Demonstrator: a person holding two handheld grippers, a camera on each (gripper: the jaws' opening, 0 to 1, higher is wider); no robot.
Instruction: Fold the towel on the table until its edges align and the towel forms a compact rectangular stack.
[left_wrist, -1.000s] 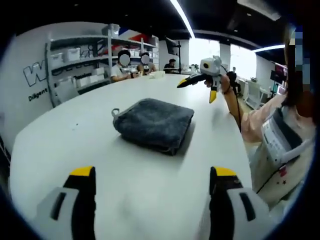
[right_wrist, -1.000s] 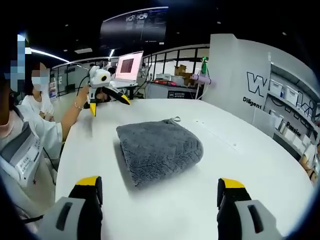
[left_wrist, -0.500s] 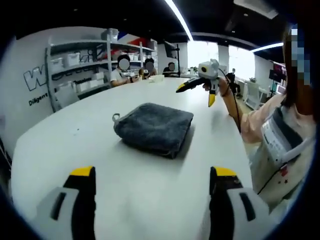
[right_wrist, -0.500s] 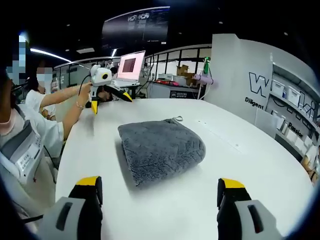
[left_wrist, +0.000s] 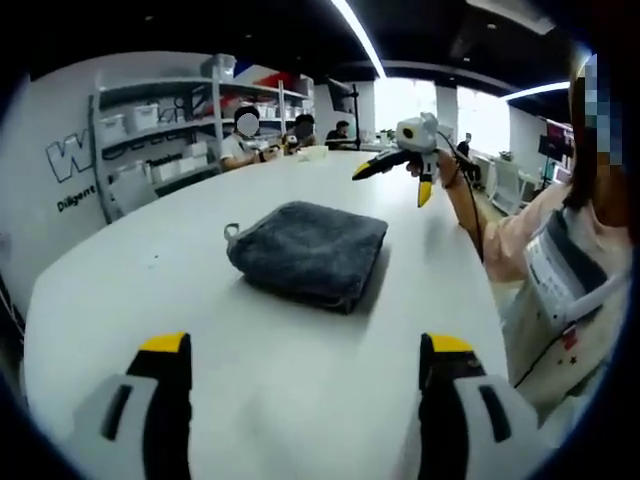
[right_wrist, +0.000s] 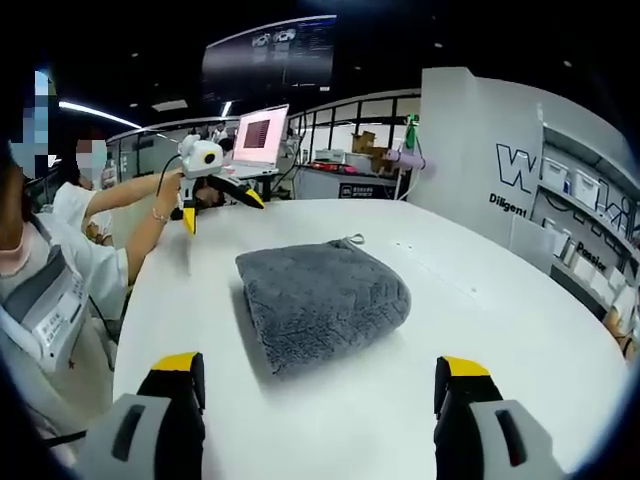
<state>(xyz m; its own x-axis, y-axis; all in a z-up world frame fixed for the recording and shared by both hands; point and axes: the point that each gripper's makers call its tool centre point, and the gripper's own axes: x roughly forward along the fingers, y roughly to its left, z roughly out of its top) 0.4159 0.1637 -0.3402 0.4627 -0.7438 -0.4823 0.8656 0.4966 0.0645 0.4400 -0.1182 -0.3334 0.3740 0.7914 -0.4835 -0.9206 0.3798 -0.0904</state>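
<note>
Towel (left_wrist: 307, 253) lies folded on white table (left_wrist: 200, 300); shelving (left_wrist: 160, 130), perhaps bins, behind; both claws gape.

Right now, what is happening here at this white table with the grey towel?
A person holds a two-jaw gripper in each hand, facing a white table. The grey towel lies on it already folded into a compact rectangular stack, its small loop at one corner. Neither gripper touches it: the left gripper and the right gripper are both open and held back from the towel. Each gripper is also seen raised above the table in the other's view.
</note>
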